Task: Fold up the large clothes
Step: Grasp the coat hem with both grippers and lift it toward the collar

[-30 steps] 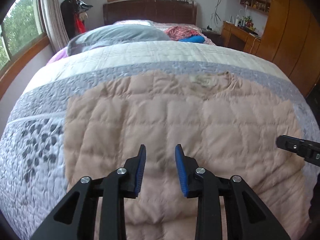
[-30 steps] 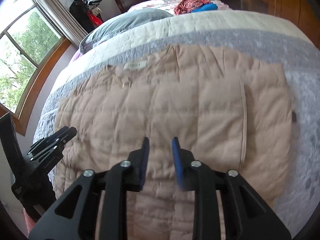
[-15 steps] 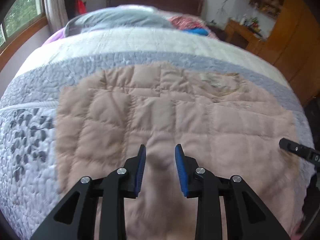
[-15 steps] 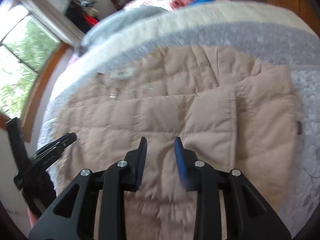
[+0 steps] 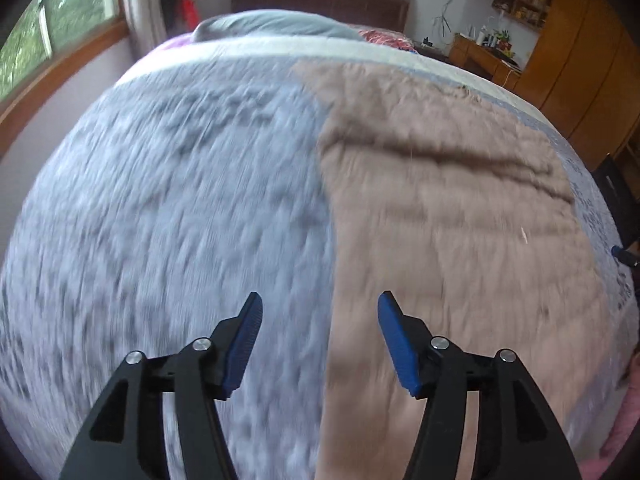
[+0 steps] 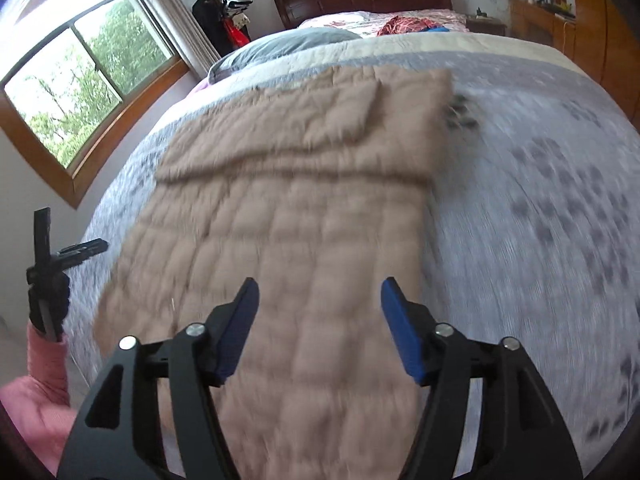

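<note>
One beige quilted jacket (image 6: 288, 208) on grey patterned bedspread (image 5: 168, 184), window (image 6: 80, 80) beside.

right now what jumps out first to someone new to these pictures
A big beige quilted jacket lies flat on the grey patterned bedspread, its upper part folded over. In front of it the right tongs and the left tongs hang open with blue pads and nothing between them, having just been opening. A window with green trees glows at upper left.

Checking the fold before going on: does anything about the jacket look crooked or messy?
Nothing stands out. The jacket lies flat on the quilt as a long strip, its top part folded down with a roughly straight edge. Blur hides finer wrinkles.
</note>
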{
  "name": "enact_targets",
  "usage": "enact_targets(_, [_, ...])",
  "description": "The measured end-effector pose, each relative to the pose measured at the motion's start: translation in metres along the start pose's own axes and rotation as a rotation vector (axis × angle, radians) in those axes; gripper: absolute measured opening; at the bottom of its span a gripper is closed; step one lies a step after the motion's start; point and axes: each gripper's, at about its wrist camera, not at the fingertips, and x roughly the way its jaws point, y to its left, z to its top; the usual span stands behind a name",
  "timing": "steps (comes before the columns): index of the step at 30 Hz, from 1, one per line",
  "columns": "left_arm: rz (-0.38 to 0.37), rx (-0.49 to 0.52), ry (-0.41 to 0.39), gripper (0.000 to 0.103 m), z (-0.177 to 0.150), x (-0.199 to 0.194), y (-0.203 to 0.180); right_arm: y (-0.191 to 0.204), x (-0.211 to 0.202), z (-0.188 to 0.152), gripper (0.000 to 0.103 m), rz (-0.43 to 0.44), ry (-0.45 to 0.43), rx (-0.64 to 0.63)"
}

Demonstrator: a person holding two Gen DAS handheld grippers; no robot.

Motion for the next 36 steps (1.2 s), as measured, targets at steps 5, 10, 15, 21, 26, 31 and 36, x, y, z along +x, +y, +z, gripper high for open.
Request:
enact_targets(5, [-0.081,-0.08,0.034,0.065,-0.055,-0.008,0.011,-0.01,-0.007,-0.046,0.075,0.016,0.026,0.026])
enact_targets(10, [-0.143,-0.122,0.061,0.065,-0.083,-0.004,0.013,-0.027,-0.009,-0.077,0.075,0.014,0.047,0.063])
enact_targets(15, [-0.178,-0.11,0.068,0.065,-0.09,0.001,0.004,-0.038,-0.007,-0.096,0.075,0.017,0.056,0.089])
enact_targets(21, [-0.185,-0.056,0.058,0.063,-0.096,-0.001,-0.013,-0.034,0.003,-0.108,0.066,-0.003,0.059,0.067])
enact_targets(26, [-0.16,0.0,0.045,0.051,-0.1,-0.001,-0.028,-0.019,0.008,-0.108,0.045,-0.044,0.056,0.008])
enact_targets(31, [-0.179,-0.032,0.025,0.019,-0.1,-0.005,-0.025,-0.018,0.004,-0.104,0.014,-0.008,0.047,0.023])
enact_targets(36, [-0.192,-0.025,-0.05,0.013,-0.103,-0.033,-0.024,-0.015,-0.021,-0.102,0.011,0.019,-0.01,0.017])
